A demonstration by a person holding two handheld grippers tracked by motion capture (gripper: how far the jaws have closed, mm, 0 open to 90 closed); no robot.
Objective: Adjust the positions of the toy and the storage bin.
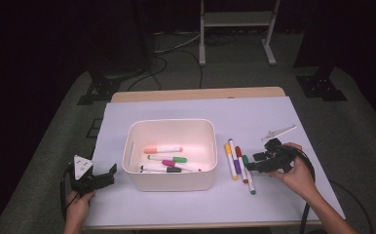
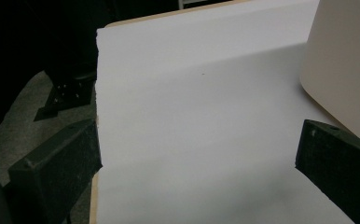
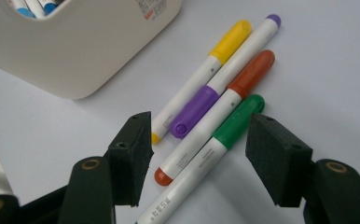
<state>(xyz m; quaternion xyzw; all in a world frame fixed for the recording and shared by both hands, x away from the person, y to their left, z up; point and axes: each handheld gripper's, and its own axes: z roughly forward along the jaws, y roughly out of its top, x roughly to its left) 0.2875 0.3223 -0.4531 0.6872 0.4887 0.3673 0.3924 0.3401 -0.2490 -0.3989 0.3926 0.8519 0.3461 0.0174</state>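
Several markers lie side by side on the white table cover right of a cream bin [image 1: 169, 181]: yellow [image 1: 230, 161], purple [image 1: 235, 157], red [image 1: 241, 165] and green [image 1: 249, 174]. In the right gripper view the green marker [image 3: 205, 157] and red marker [image 3: 220, 116] lie between the open jaws, beside the purple marker [image 3: 225, 74] and yellow marker [image 3: 199, 77]. My right gripper [image 1: 255, 161] hovers open just right of the row. More markers, orange [image 1: 162, 149], green-capped [image 1: 167, 158] and pink [image 1: 178, 165], lie inside the bin. My left gripper [image 1: 109, 174] is open and holds nothing, left of the bin.
The bin's wall [image 2: 341, 70] rises close on the right in the left gripper view, and the cover's left edge [image 2: 97, 93] drops to the floor. A small white clip-like object [image 1: 277, 131] lies beyond my right hand. A metal stand [image 1: 237, 29] is behind the table.
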